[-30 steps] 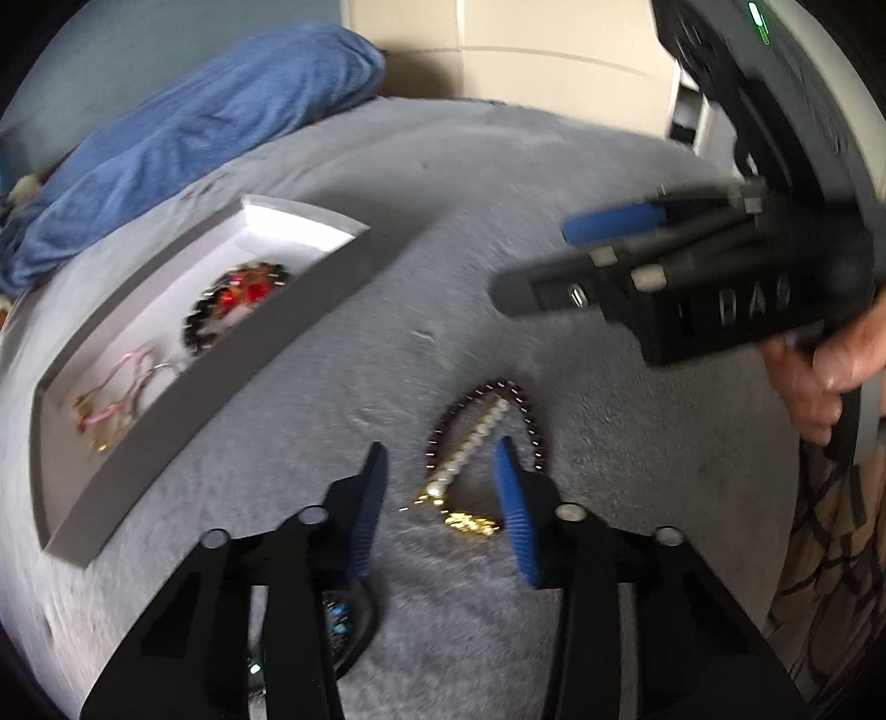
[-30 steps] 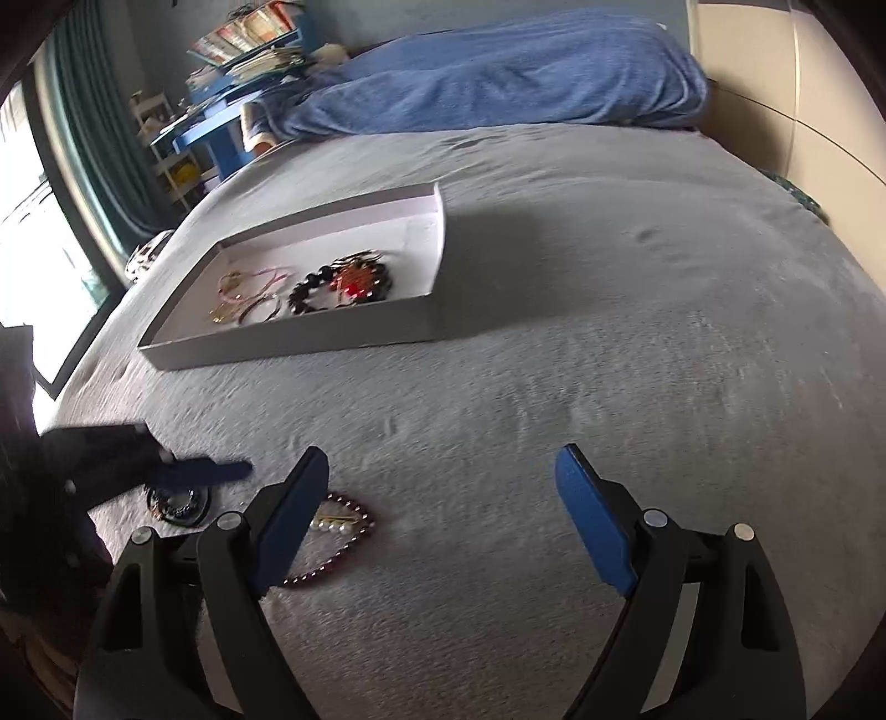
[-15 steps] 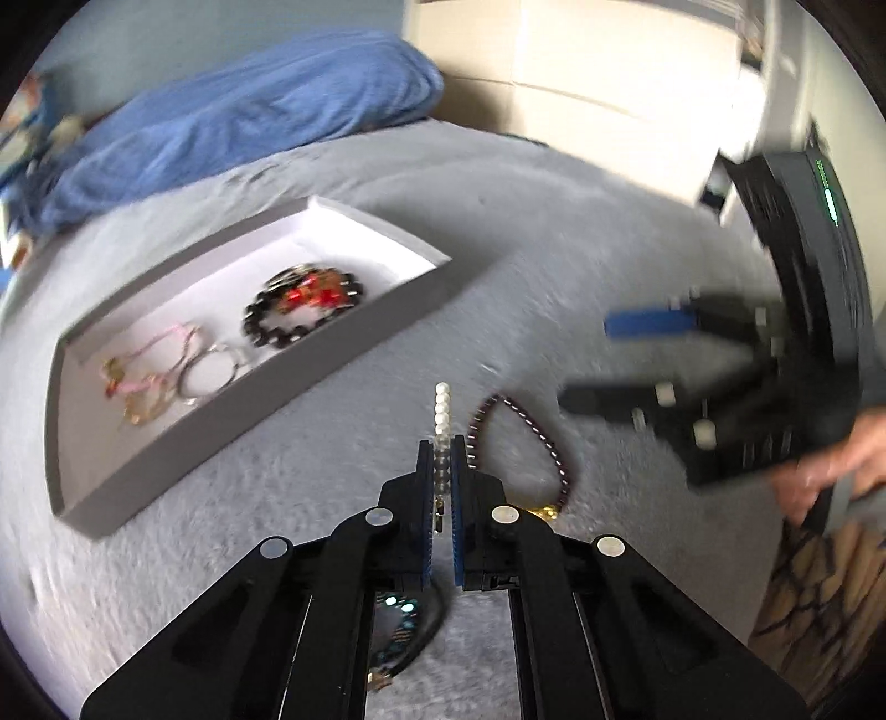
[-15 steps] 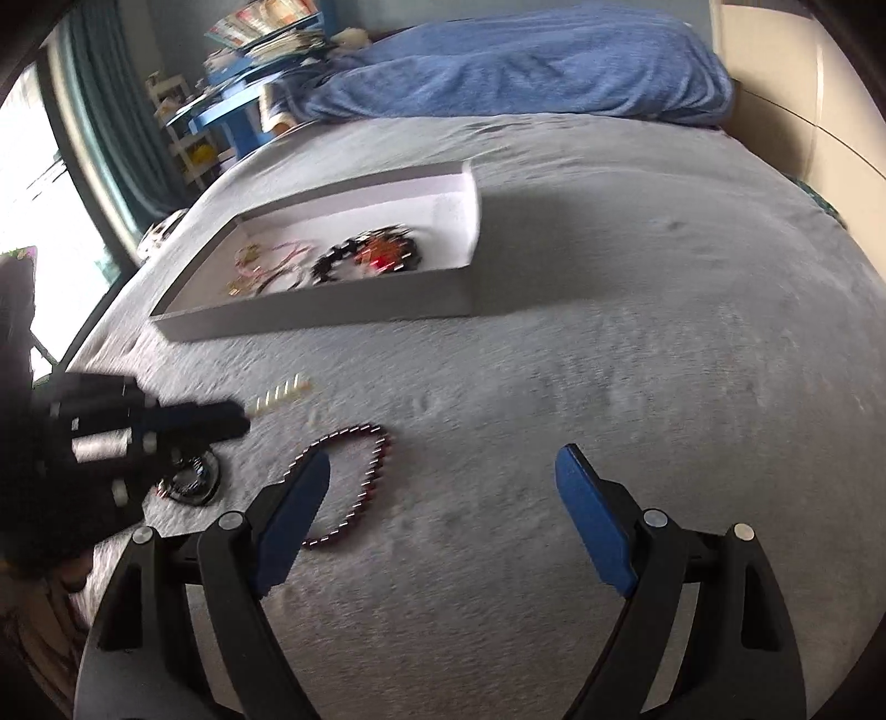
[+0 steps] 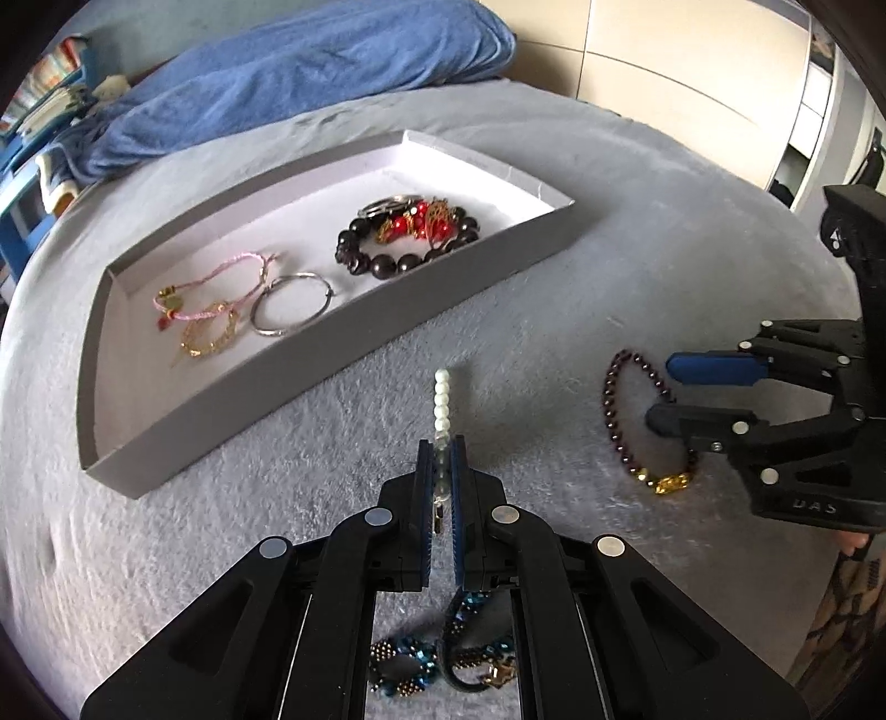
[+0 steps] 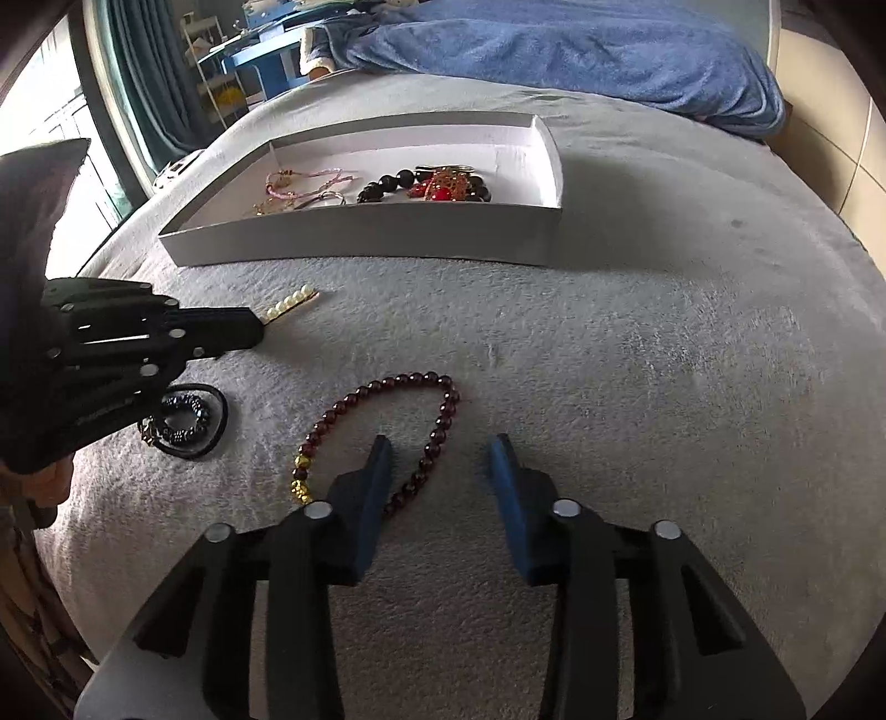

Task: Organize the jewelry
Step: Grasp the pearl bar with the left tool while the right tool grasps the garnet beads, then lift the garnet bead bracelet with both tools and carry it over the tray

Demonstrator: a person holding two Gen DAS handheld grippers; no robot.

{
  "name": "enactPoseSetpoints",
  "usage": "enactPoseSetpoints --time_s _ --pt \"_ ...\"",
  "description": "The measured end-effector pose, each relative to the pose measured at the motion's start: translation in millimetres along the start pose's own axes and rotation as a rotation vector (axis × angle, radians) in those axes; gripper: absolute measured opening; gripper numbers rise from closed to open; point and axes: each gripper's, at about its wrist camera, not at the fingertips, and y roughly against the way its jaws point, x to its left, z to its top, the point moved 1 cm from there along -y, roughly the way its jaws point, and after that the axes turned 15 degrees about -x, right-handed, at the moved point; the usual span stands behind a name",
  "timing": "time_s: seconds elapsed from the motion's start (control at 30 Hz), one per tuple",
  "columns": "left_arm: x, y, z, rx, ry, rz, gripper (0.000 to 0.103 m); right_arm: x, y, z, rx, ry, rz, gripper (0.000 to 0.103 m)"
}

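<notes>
My left gripper (image 5: 441, 451) is shut on a white pearl bracelet (image 5: 442, 399), held above the grey bed in front of the grey tray (image 5: 310, 382); it also shows in the right wrist view (image 6: 290, 302). The tray (image 6: 360, 241) holds a pink cord bracelet (image 5: 213, 291), a gold chain (image 5: 207, 335), a silver hoop (image 5: 290, 304) and a black and red bead bracelet (image 5: 410, 232). My right gripper (image 6: 440, 451) is open, its jaws on either side of one strand of a dark red bead bracelet (image 6: 443, 421) lying on the bed (image 5: 614, 410).
A dark blue beaded piece (image 5: 443, 659) lies on the bed under my left gripper, also visible in the right wrist view (image 6: 185, 423). A blue blanket (image 6: 554, 50) lies at the far end of the bed. Shelves and a window stand to the left.
My left gripper closed on the pearl bracelet and lifted it toward the tray. My right gripper narrowed and came down over the dark red bead bracelet.
</notes>
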Motion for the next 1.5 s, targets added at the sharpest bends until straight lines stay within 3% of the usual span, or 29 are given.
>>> enactPoseSetpoints --time_s 0.23,0.4,0.43,0.47,0.93,1.5 --pt "-0.4 -5.4 1.0 0.004 -0.012 0.038 0.018 7.5 -0.6 -0.8 -0.003 0.036 -0.001 0.023" --pt "-3.0 -11.8 1.7 0.012 -0.036 0.045 0.017 12.1 -0.6 0.4 -0.007 0.043 0.013 0.009" --pt "-4.0 -10.4 1.8 0.01 -0.042 0.038 0.01 13.0 -0.5 1.6 -0.011 0.043 0.017 0.006" --pt "-4.2 -9.5 2.9 0.006 -0.045 0.036 0.006 13.5 -0.2 2.2 -0.014 0.042 0.018 0.006" --pt "10.8 29.8 31.4 -0.121 0.025 0.046 0.006 30.6 17.2 48.3 -0.147 0.026 0.045 0.006" --pt "66.3 64.4 70.1 -0.237 0.115 0.091 0.006 34.8 18.8 128.9 -0.245 0.065 0.042 0.006"
